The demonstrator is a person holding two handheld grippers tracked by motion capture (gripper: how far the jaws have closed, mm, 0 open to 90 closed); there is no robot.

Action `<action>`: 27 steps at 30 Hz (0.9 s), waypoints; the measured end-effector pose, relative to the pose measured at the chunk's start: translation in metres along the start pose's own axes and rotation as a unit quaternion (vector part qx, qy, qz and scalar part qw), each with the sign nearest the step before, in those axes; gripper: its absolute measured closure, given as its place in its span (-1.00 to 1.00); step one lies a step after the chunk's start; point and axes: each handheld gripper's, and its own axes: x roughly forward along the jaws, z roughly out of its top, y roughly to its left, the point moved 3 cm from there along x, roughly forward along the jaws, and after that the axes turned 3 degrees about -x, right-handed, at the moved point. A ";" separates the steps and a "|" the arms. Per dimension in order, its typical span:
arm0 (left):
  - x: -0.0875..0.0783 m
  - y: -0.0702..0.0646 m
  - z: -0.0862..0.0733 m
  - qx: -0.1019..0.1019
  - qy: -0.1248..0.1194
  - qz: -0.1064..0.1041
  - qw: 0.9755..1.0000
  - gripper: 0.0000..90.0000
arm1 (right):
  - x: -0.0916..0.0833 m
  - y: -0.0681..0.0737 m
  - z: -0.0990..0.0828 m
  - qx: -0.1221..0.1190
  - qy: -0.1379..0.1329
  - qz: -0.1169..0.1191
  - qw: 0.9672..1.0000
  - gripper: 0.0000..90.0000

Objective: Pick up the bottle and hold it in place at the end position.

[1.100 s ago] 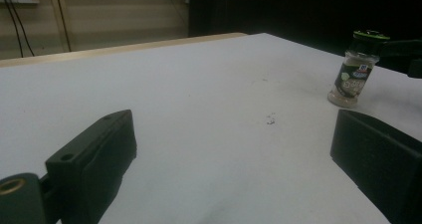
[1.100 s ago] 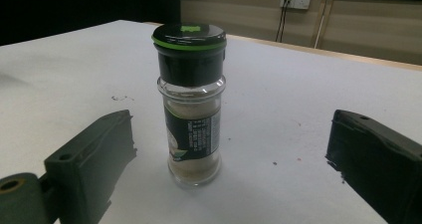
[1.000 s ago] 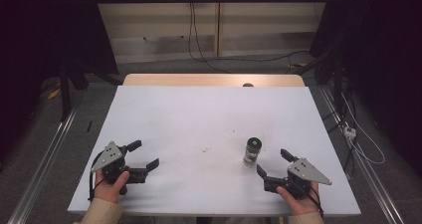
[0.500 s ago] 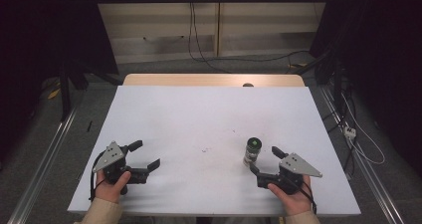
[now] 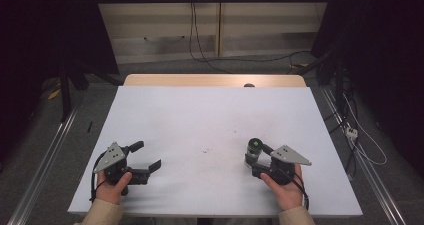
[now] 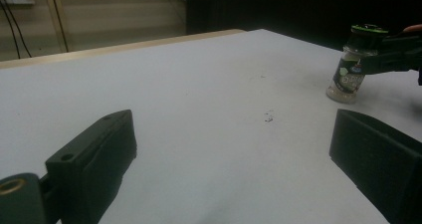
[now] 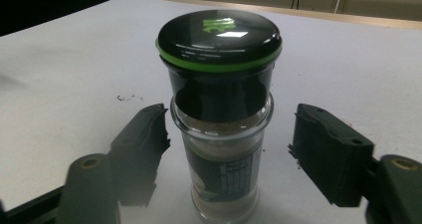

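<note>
Glass, I judged, made the spice jar (image 7: 221, 119) rigid, fairly light, slick and breakable, best taken on its clear body below the black lid (image 7: 219, 35). It stood upright near the table's (image 5: 210, 115) right front. My right gripper (image 5: 257, 161) had just been closing around it, left pad touching, right pad apart. My left gripper (image 5: 145, 156) rested open, near left.

Left black two-jaw gripper (image 5: 145, 157) held low at the near left of the table in a hand with a beige sleeve, jaws spread wide and pointing right and slightly far, nothing between them. Right black two-jaw gripper (image 5: 256, 158) held low at the near right in the other hand (image 5: 283, 189), pointing left and far, grey three-cornered plate on top. Jaws just been closing, now half drawn in, left pad about touching what stands between them, right pad still clear.
</note>
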 end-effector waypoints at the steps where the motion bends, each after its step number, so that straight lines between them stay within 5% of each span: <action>1: 0.000 0.000 0.000 0.001 0.001 -0.002 1.000 -0.91 | 0.002 0.000 0.000 0.001 0.001 -0.002 1.000 -0.30; 16: 0.002 0.001 -0.001 0.000 0.002 -0.003 1.000 -0.91 | 0.016 0.002 0.000 -0.012 0.019 0.003 1.000 0.14; 27: 0.002 0.001 -0.001 0.001 0.005 -0.003 1.000 -0.91 | 0.015 0.003 0.002 -0.033 0.018 -0.002 0.999 0.19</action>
